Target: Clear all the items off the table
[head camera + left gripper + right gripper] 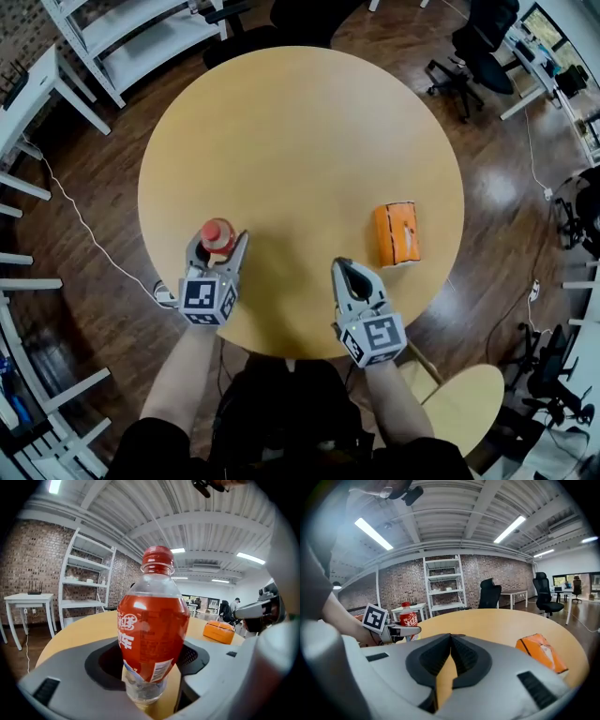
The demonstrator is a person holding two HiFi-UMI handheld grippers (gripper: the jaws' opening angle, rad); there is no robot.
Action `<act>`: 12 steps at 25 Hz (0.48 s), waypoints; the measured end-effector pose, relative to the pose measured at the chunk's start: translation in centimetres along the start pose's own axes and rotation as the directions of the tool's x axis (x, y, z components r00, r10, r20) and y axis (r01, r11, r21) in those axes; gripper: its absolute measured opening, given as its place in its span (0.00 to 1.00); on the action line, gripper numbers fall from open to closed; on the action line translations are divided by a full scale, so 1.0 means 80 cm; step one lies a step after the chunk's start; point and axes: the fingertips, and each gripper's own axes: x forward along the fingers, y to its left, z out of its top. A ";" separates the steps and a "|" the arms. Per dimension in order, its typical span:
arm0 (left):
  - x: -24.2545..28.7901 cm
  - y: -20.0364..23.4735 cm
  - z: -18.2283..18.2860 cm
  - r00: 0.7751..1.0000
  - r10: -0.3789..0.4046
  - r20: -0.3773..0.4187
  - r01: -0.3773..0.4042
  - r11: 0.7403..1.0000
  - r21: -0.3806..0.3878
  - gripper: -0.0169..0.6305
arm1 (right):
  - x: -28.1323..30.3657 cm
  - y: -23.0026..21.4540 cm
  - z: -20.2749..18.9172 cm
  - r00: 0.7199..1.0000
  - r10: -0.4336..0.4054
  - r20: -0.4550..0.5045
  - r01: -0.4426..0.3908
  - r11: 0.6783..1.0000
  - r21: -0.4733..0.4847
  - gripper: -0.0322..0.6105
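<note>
The round wooden desk (309,141) carries two things. The left gripper (219,240) is over its near-left edge, with its fingers standing apart. The right gripper (340,267) is near the front edge, its fingers together with nothing between them. An orange pack (397,234) lies flat on the desk's right side, near the right gripper but apart from it. A bottle (217,234) with a red cap and red label stands upright between the left gripper's fingers.

Round table (300,141); red bottle (217,235); orange packet (397,234)
</note>
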 end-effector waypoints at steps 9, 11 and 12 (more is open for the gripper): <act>-0.001 -0.012 -0.007 1.000 0.001 -0.001 0.000 0.999 0.034 0.51 | -0.003 -0.013 -0.003 1.000 -0.019 -0.012 0.019 1.000 -0.006 0.05; -0.001 -0.014 -0.009 1.000 -0.003 -0.016 0.003 0.999 0.037 0.51 | -0.001 -0.014 0.002 1.000 -0.019 -0.008 0.019 1.000 -0.021 0.05; -0.002 -0.014 -0.010 1.000 -0.005 -0.021 0.006 0.999 0.038 0.51 | 0.001 -0.014 0.005 1.000 -0.020 -0.001 0.020 0.999 -0.025 0.05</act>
